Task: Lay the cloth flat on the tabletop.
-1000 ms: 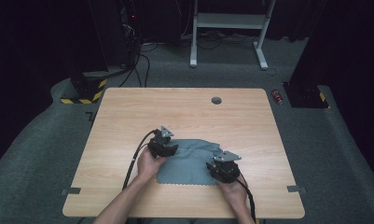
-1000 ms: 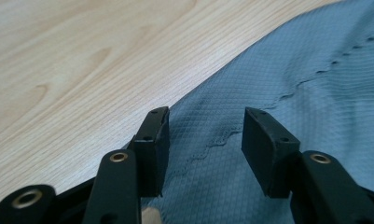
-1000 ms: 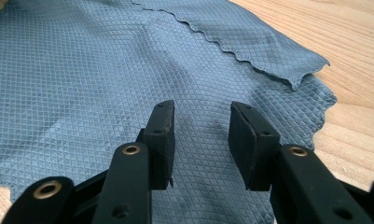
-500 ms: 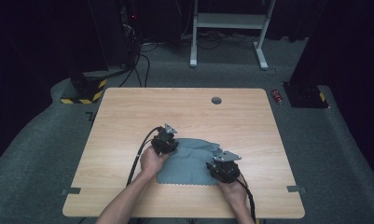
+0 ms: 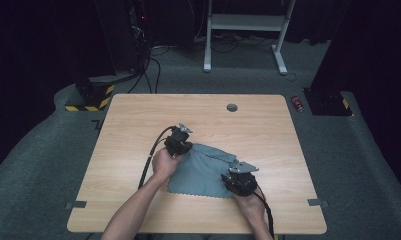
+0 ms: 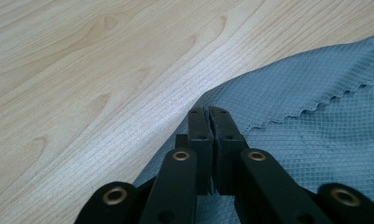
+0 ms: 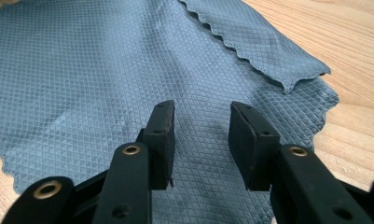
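Observation:
A grey-blue cloth (image 5: 203, 170) with a zigzag edge lies on the wooden table (image 5: 138, 120), one flap folded over itself. My left gripper (image 5: 184, 148) sits at the cloth's far left corner. In the left gripper view its jaws (image 6: 208, 112) have just been closing and are shut on the cloth (image 6: 306, 121), whose edge rises to the tips. My right gripper (image 5: 232, 179) hovers over the cloth's near right part. In the right gripper view it stands open (image 7: 198, 122) just above the cloth (image 7: 82, 84), nothing between its pads.
A round cable hole (image 5: 232, 107) sits near the table's far edge. Small tape tabs (image 5: 76, 204) mark the near corners. On the carpet beyond are a red can (image 5: 298, 103), a white desk frame (image 5: 243, 22) and a black-yellow striped base (image 5: 88, 102).
My left gripper has shifted a little farther from the person, onto the cloth's corner, and its jaws have come together. The right gripper has stayed put.

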Action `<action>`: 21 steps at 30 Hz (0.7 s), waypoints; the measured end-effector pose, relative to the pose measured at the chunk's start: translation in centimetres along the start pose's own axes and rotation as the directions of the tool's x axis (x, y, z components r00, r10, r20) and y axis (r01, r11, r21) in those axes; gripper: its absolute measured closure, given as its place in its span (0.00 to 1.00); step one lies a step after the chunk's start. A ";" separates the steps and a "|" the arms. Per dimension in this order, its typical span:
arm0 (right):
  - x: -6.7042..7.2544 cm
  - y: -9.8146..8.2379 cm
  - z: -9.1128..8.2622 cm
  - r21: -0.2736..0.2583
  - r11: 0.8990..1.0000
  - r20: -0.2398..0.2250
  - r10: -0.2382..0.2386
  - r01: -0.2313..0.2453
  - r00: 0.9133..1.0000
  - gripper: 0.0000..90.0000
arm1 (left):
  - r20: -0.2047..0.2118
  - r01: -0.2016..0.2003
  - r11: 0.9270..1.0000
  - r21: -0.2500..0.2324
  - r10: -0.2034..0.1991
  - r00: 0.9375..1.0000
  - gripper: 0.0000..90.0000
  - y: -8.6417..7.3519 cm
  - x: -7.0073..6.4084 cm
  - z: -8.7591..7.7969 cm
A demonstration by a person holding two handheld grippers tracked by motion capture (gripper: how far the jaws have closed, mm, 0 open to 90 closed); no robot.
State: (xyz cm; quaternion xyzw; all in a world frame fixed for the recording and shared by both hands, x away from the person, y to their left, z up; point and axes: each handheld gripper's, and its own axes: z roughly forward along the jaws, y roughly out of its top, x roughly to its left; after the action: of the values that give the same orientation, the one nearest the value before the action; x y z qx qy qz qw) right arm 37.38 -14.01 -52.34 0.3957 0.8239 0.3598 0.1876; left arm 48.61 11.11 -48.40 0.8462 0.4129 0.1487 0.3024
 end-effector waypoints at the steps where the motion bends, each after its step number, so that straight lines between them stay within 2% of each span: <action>1: 0.0 0.0 0.0 0.000 1.000 0.000 0.000 0.000 1.000 0.68 | 0.000 0.000 1.000 0.000 0.000 1.000 0.97 0.0 0.0 0.0; 8: 0.0 0.0 0.0 0.000 1.000 0.000 0.001 -0.001 1.000 0.68 | 0.012 0.021 1.000 0.023 -0.021 1.000 0.95 0.3 0.5 0.4; 11: 0.0 0.0 0.0 0.001 1.000 -0.001 -0.003 0.003 1.000 0.68 | 0.005 0.010 1.000 0.024 -0.010 1.000 1.00 0.4 0.5 0.4; 15: 0.0 0.0 0.0 -0.001 1.000 -0.001 -0.005 0.005 1.000 0.68 | 0.001 0.000 1.000 0.027 0.000 1.000 1.00 0.3 0.5 0.3; 17: 0.0 0.0 0.0 0.001 1.000 -0.001 -0.003 0.003 1.000 0.68 | 0.017 0.001 1.000 0.013 -0.001 1.000 0.92 0.3 0.4 0.2; 18: 0.0 0.0 0.0 0.001 1.000 -0.001 -0.003 0.003 1.000 0.68 | 0.023 -0.013 1.000 0.016 0.012 1.000 0.87 0.4 0.2 0.1; 21: 0.0 0.0 0.0 0.001 1.000 -0.001 -0.005 0.005 1.000 0.68 | 0.023 -0.029 0.999 0.018 0.028 0.999 0.83 0.4 -0.1 0.1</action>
State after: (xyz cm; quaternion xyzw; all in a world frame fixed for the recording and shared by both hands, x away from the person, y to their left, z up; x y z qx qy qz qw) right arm 37.38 -14.03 -52.34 0.3938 0.8250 0.3591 0.1879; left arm 48.87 10.81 -48.23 0.8564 0.3987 0.1395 0.2971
